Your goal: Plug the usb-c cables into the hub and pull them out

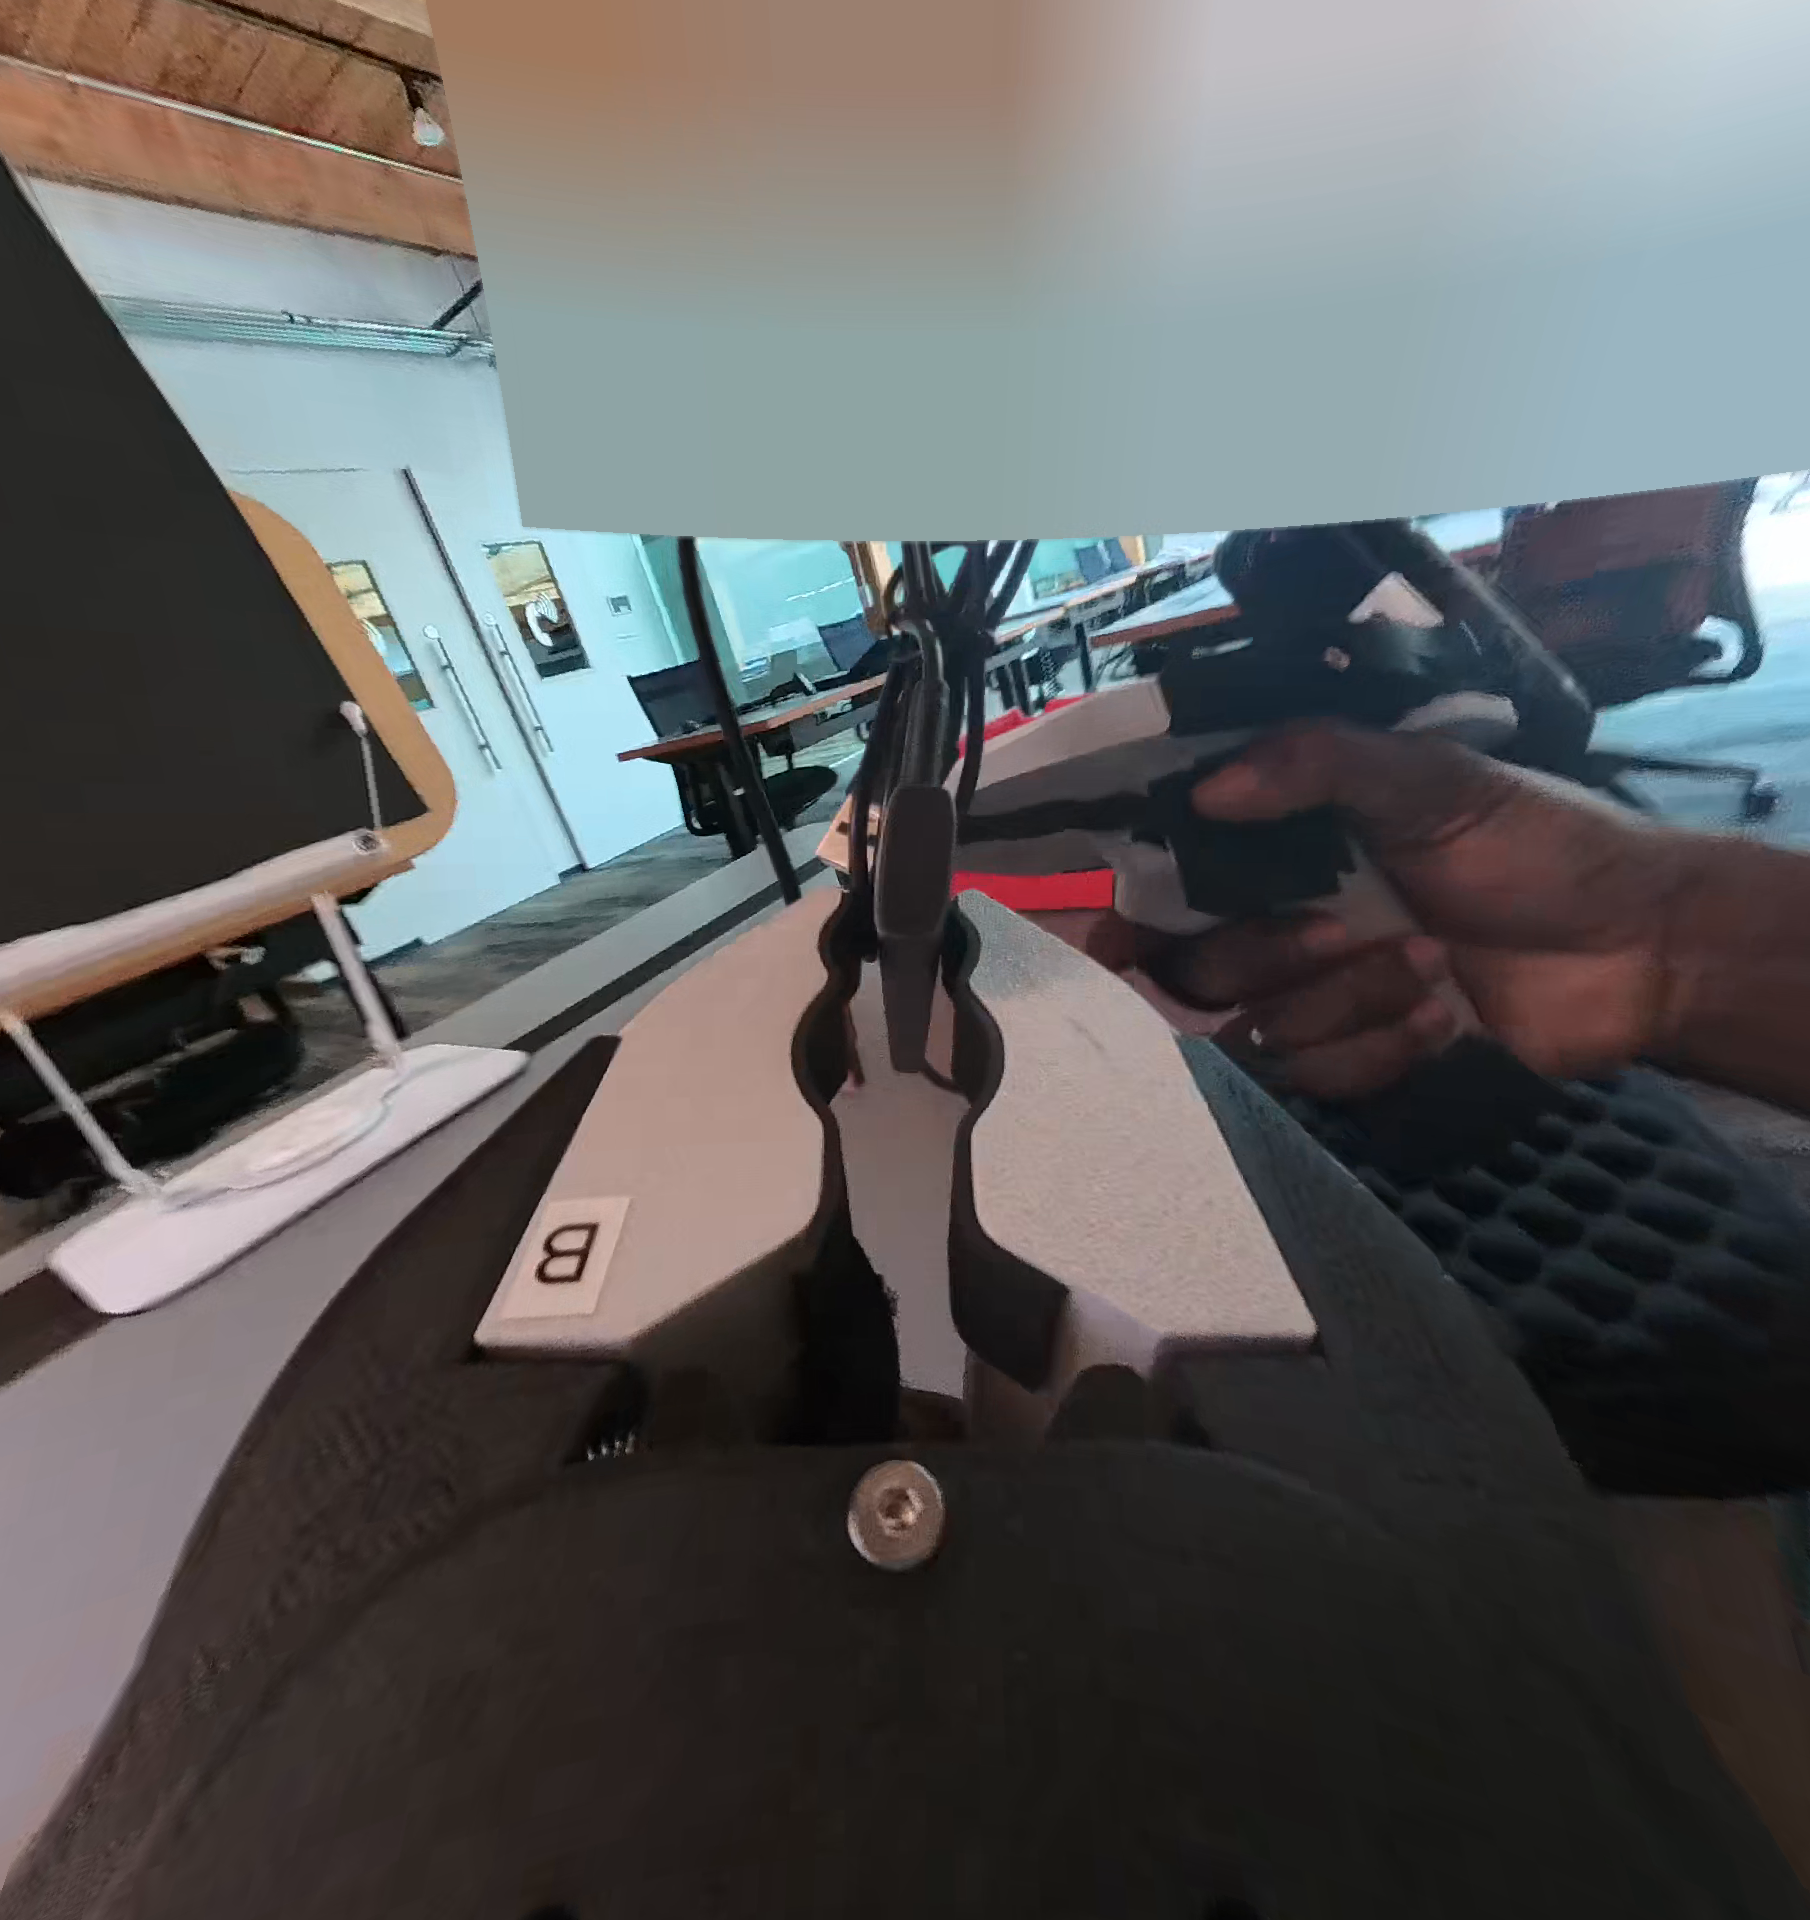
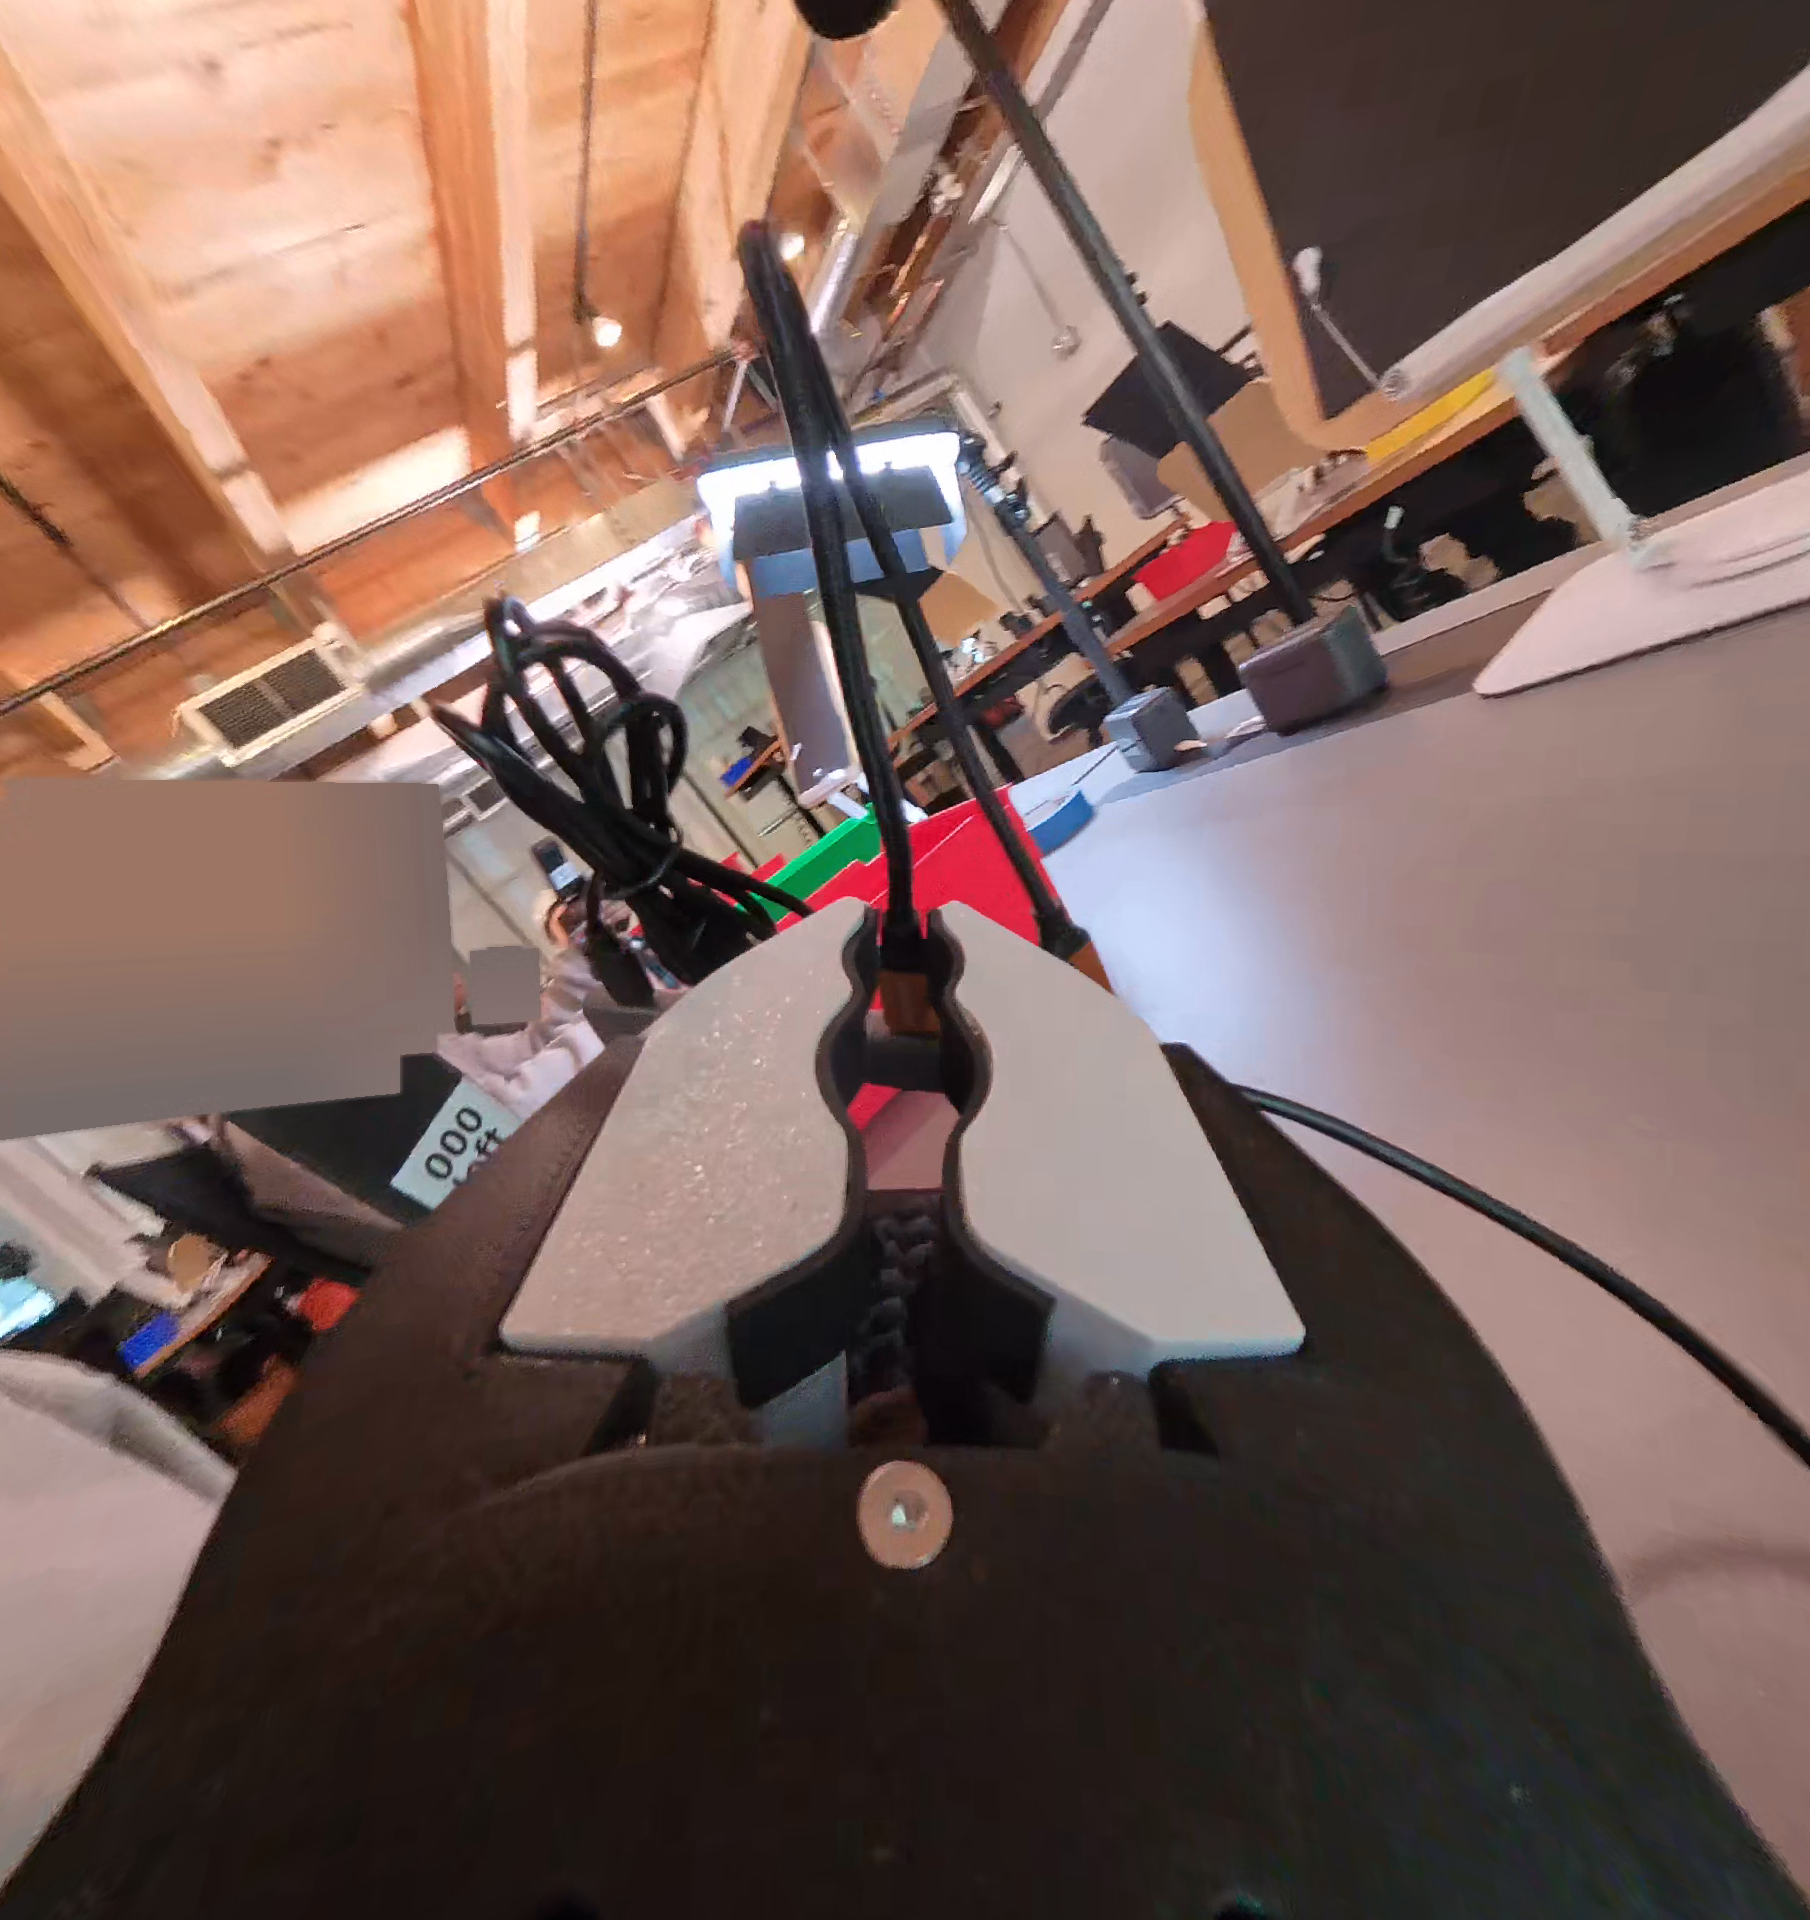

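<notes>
Left gripper (image 1: 906, 935) pinches the dark hub (image 1: 913, 914) upright between near-closed tips, grey table (image 1: 205, 1455) edge bare to its left, a hand (image 1: 1483, 914) crowding right; right gripper (image 2: 906, 935) clamps a usb-c cable (image 2: 828, 582) by its copper plug (image 2: 906, 992), open tabletop right.

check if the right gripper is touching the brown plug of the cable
Touching. The right wrist view shows the right gripper with its two fingers closed on the brown plug, pressing on both of its sides.
</notes>
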Demonstrator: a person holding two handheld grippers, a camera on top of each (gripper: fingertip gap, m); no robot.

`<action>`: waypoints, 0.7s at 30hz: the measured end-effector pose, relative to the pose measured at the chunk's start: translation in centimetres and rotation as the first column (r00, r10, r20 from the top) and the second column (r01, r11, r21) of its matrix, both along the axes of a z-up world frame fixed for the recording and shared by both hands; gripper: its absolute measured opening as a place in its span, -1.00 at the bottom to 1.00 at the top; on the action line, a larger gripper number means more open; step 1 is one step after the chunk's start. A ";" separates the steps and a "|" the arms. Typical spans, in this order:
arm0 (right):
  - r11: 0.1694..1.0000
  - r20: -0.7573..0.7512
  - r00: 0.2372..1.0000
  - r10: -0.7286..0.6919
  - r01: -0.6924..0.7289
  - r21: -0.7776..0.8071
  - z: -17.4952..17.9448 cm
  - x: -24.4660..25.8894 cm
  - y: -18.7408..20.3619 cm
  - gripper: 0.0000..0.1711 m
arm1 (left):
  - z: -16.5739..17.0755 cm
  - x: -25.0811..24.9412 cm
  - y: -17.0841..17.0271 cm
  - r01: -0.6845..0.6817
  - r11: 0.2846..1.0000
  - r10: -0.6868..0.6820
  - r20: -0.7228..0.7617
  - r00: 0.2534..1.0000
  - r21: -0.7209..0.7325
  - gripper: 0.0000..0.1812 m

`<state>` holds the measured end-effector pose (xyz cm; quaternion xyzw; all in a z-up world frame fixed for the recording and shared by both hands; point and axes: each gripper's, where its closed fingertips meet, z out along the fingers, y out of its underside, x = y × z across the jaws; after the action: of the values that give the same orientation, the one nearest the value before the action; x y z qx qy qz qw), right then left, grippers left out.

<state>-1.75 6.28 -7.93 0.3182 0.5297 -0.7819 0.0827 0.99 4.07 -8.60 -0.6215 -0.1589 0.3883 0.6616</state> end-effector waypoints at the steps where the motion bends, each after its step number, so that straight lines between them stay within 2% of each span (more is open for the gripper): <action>1: 1.000 -0.040 0.999 0.011 -0.010 0.010 0.2 0.1 0.4 -0.77 | -0.1 0.0 -0.2 -0.031 0.997 0.029 -0.037 0.999 -0.066 -0.83; 3: 0.993 -0.227 0.974 0.000 0.027 0.114 0.4 0.8 1.7 -0.63 | -0.8 -0.1 -0.9 -0.121 0.960 0.093 -0.119 0.988 -0.252 -0.83; 5: 0.948 -0.491 0.871 -0.010 0.164 0.272 0.5 1.6 3.2 -0.47 | -1.5 0.0 -1.5 -0.162 0.902 0.103 -0.165 0.981 -0.400 -0.84; 7: 0.890 -0.744 0.659 0.110 0.268 0.369 1.2 4.2 3.6 -0.59 | -2.3 0.1 -1.7 -0.183 0.835 0.086 -0.206 0.975 -0.519 -0.83; 8: 0.856 -0.824 0.539 0.176 0.330 0.398 1.3 5.4 3.4 -0.64 | -2.7 0.2 -1.7 -0.184 0.805 0.070 -0.218 0.973 -0.564 -0.84; 9: 0.814 -0.859 0.443 0.256 0.381 0.439 1.1 6.2 3.0 -0.70 | -3.0 0.3 -1.5 -0.183 0.780 0.052 -0.230 0.972 -0.599 -0.84; 10: 0.768 -0.856 0.385 0.345 0.410 0.493 0.5 6.8 2.3 -0.70 | -3.2 0.3 -1.3 -0.182 0.764 0.040 -0.236 0.971 -0.620 -0.84; 12: 0.703 -0.823 0.322 0.468 0.429 0.567 -0.9 7.4 0.9 -0.70 | -3.4 0.4 -0.8 -0.181 0.740 0.023 -0.244 0.969 -0.648 -0.83; 15: 0.674 -0.818 0.256 0.514 0.469 0.570 -1.9 7.2 -0.5 -0.72 | -3.7 0.7 0.0 -0.165 0.725 -0.004 -0.244 0.970 -0.668 -0.83; 17: 0.644 -0.804 0.245 0.542 0.494 0.585 -2.7 6.8 -1.2 -0.79 | -3.8 1.1 0.3 -0.145 0.732 -0.023 -0.237 0.971 -0.666 -0.83; 18: 0.621 -0.802 0.242 0.546 0.525 0.582 -2.9 6.3 -1.3 -0.92 | -3.8 1.1 0.3 -0.141 0.731 -0.026 -0.234 0.972 -0.668 -0.83; 21: 0.611 -0.783 0.256 0.566 0.508 0.608 -3.4 6.4 -1.4 -0.94 | -4.1 1.1 0.1 -0.130 0.745 -0.027 -0.224 0.974 -0.655 -0.81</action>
<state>4.62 4.90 -11.34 -0.2423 0.7509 -0.4739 -0.3910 2.12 4.20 -12.66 -0.7650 0.0465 0.5036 0.3988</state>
